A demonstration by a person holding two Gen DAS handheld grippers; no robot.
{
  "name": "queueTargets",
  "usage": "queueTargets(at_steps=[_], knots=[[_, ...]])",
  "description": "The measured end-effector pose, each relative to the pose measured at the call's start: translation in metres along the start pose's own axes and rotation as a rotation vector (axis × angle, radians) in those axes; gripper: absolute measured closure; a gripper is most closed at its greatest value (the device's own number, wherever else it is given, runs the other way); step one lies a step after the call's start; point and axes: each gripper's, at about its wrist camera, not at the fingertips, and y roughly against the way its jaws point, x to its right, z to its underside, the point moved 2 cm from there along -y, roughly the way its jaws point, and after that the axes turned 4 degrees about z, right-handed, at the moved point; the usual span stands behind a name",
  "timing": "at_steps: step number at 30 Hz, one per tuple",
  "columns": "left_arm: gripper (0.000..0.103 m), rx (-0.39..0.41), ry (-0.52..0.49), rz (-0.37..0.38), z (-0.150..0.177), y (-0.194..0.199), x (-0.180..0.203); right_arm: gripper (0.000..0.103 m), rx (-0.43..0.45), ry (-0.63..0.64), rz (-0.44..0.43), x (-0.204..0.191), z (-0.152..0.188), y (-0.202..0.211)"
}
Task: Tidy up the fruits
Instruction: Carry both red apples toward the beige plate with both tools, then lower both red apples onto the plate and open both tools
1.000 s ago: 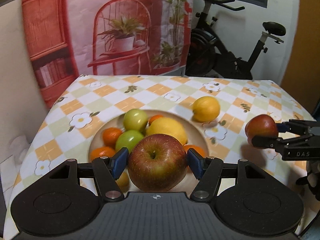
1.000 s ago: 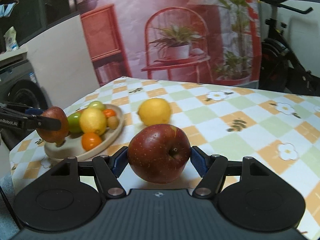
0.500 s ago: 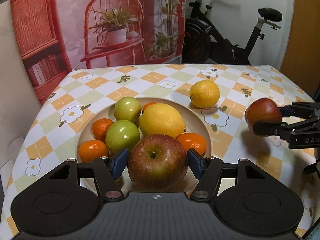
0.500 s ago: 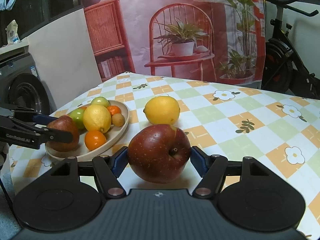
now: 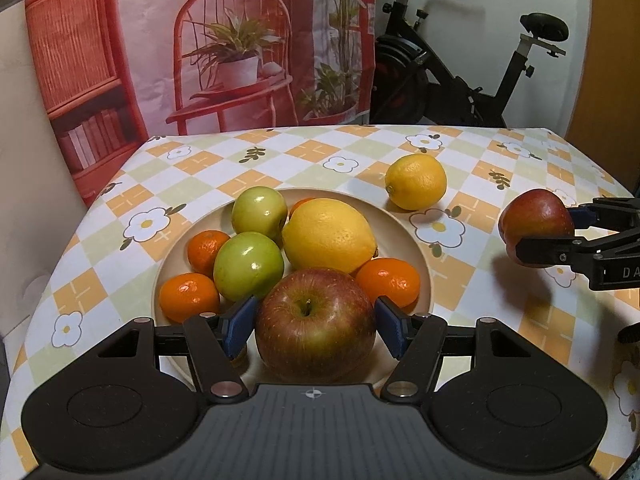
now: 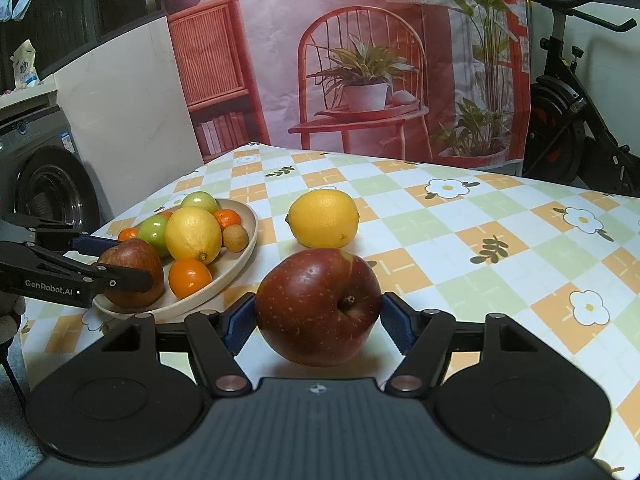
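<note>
Both blue pads of the left gripper (image 5: 315,328) are clamped on the sides of a red-green apple (image 5: 315,326), stem dimple up, held at the near rim of the beige plate (image 5: 404,224); whether the apple rests on the plate cannot be told. The right gripper (image 6: 318,316) has its fingers pressed on a dark red apple (image 6: 318,308), stem toward the camera, over the checked tablecloth (image 6: 500,216) to the right of the plate.

On the plate behind the red-green apple lie a large lemon (image 5: 329,235), two green apples (image 5: 248,266), several mandarins (image 5: 389,282) and, seen from the right wrist, a small brown fruit (image 6: 233,237) at the far right rim. A second lemon (image 5: 416,181) sits on the cloth just beyond the plate's far right edge. Behind the table's far edge hang a printed backdrop (image 5: 224,40) and stands an exercise bike (image 5: 460,76).
</note>
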Motion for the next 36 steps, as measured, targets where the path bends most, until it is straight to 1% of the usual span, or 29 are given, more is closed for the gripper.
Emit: queueTargets(at_steps=[3, 6, 10, 13, 17, 20, 26, 30, 36], knots=[[0.036, -0.004, 0.018, 0.002, -0.001, 0.000, -0.001, 0.034, 0.000, 0.000, 0.001, 0.000, 0.000, 0.000], [0.036, -0.001, 0.058, 0.009, -0.002, 0.002, -0.006, 0.034, -0.002, 0.003, -0.001, 0.000, 0.000, 0.000], [0.035, 0.077, 0.089, 0.013, -0.008, 0.021, -0.012, 0.034, 0.004, 0.023, -0.009, -0.006, -0.007, 0.000], [0.035, 0.120, 0.115, -0.005, -0.012, 0.033, -0.022, 0.034, 0.011, 0.043, -0.023, -0.015, -0.017, -0.001], [0.036, 0.142, 0.184, -0.045, -0.011, 0.043, -0.046, 0.034, 0.017, 0.087, -0.055, -0.039, -0.033, -0.010], [0.036, 0.151, 0.239, -0.078, -0.007, 0.049, -0.062, 0.034, 0.019, 0.139, -0.091, -0.065, -0.045, -0.020], [0.036, 0.168, 0.311, -0.113, -0.006, 0.055, -0.081, 0.034, -0.005, 0.256, -0.154, -0.112, -0.059, -0.049], [0.036, 0.174, 0.343, -0.131, -0.004, 0.058, -0.091, 0.034, -0.028, 0.283, -0.163, -0.128, -0.065, -0.071], [0.036, 0.179, 0.406, -0.141, 0.004, 0.059, -0.107, 0.034, -0.064, 0.356, -0.193, -0.146, -0.075, -0.088]])
